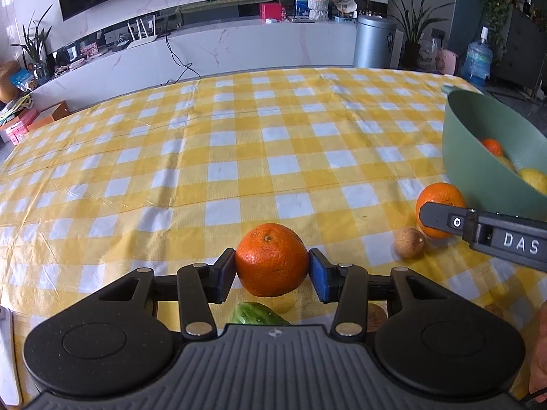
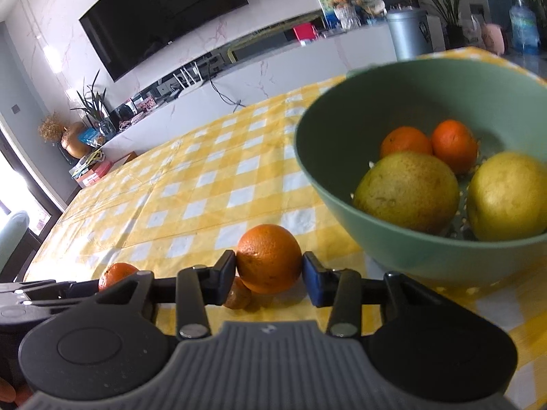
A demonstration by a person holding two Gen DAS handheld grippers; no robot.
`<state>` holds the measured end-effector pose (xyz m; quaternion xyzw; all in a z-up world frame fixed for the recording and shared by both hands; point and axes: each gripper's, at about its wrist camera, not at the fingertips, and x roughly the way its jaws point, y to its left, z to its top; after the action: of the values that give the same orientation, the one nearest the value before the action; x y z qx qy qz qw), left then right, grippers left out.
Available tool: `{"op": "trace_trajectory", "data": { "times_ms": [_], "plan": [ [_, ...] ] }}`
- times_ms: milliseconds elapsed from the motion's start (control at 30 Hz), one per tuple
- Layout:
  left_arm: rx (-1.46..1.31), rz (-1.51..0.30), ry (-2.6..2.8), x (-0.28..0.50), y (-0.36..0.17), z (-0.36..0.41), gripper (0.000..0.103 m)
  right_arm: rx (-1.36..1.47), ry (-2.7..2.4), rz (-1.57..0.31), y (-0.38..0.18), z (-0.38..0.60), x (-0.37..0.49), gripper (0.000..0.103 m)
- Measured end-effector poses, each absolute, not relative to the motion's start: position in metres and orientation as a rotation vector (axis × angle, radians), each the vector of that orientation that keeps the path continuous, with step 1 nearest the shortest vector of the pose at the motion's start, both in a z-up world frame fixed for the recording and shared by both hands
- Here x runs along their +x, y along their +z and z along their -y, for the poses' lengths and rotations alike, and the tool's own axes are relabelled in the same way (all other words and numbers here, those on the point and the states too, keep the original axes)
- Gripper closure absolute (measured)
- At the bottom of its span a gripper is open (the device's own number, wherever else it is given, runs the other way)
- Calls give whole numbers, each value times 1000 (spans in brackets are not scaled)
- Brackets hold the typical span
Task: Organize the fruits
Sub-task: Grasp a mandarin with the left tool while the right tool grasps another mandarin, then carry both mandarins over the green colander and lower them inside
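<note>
A: We're at a yellow-checked tablecloth [image 1: 239, 143] in a living room, a dark television on the wall behind. Why two oranges at once?

B: Each gripper takes one, we judge, to carry to the green bowl [image 2: 342, 184], which already holds two small oranges and two yellow-green fruits. Our left gripper [image 1: 272, 270] has its pads pressed on a mandarin [image 1: 271, 259]; it may be lifted, we can't tell.

A: And the right?

B: The right gripper [image 2: 269, 270] is clamped on an orange [image 2: 269, 258], with the bowl at two o'clock. A brown nut [image 2: 237, 296] lies just below it at seven o'clock, and a cucumber [image 1: 256, 313] under the left.
</note>
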<state>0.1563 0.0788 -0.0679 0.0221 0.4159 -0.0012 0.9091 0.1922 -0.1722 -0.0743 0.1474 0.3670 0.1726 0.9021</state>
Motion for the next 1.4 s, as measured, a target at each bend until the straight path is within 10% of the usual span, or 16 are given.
{"op": "trace_trajectory", "data": {
  "times_ms": [1400],
  "plan": [
    [-96,-771,-233,131,18,12,52,211,334,-543,15,267,139,64]
  ]
}}
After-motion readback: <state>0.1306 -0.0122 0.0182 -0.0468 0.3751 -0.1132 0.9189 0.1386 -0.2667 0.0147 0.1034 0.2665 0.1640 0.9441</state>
